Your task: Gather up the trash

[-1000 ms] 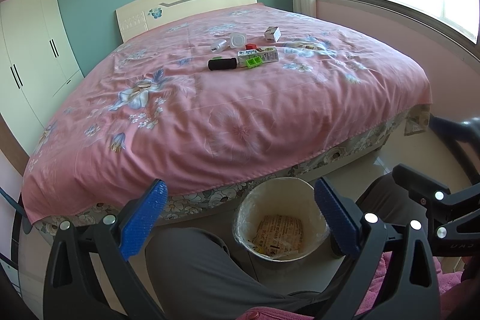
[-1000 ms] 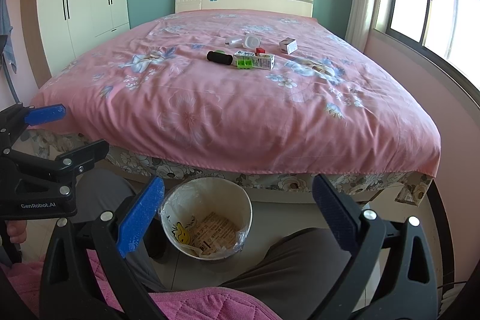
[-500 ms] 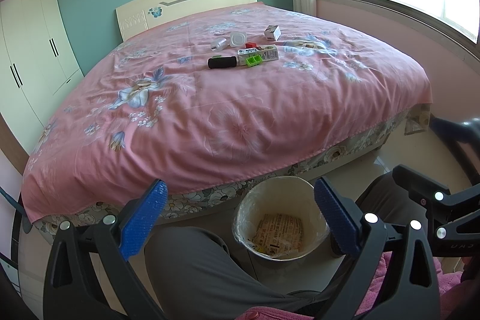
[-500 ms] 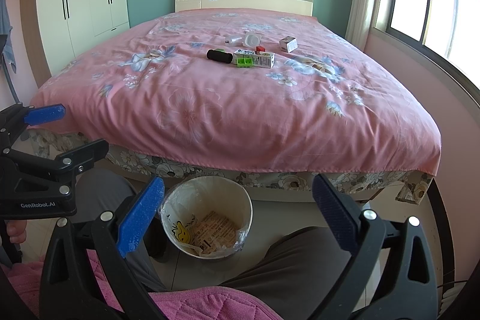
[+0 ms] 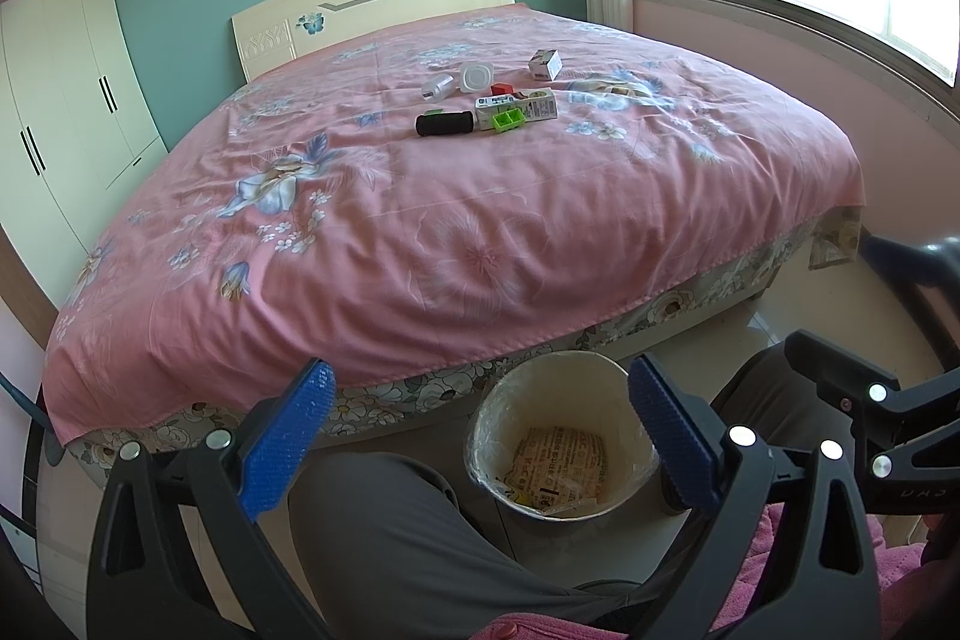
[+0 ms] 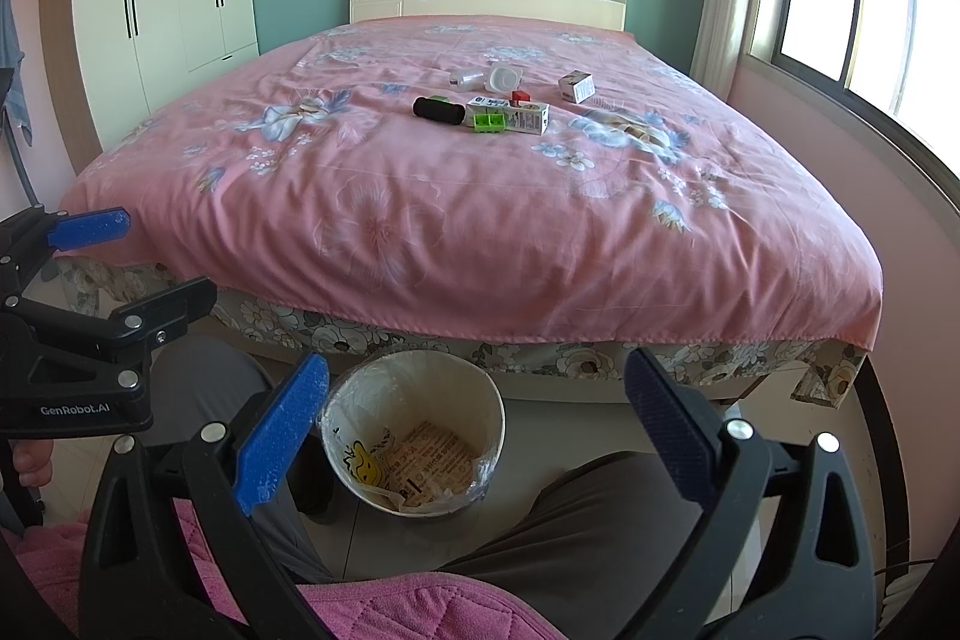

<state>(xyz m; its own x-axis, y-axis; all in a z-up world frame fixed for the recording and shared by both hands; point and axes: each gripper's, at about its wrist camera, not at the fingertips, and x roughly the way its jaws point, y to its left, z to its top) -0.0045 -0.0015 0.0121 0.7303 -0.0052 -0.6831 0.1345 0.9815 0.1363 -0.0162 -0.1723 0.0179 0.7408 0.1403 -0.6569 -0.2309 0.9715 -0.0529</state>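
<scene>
Grippers: left gripper (image 5: 477, 436) and right gripper (image 6: 474, 427), blue-padded, jaws wide apart, empty, lower frame, flanking white lined plastic wastebasket (image 5: 606, 370).

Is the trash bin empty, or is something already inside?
Not empty: the trash bin holds printed paper packaging at its bottom.

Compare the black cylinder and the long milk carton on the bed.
The black cylinder is round and plain dark; the milk carton is box-shaped, white with print. The cylinder is shorter; the carton runs longer across the bedspread. The green tray sits right in front of the carton, while the cylinder's near side is clear. Both lie on their sides, end to end, far up the bed.
</scene>
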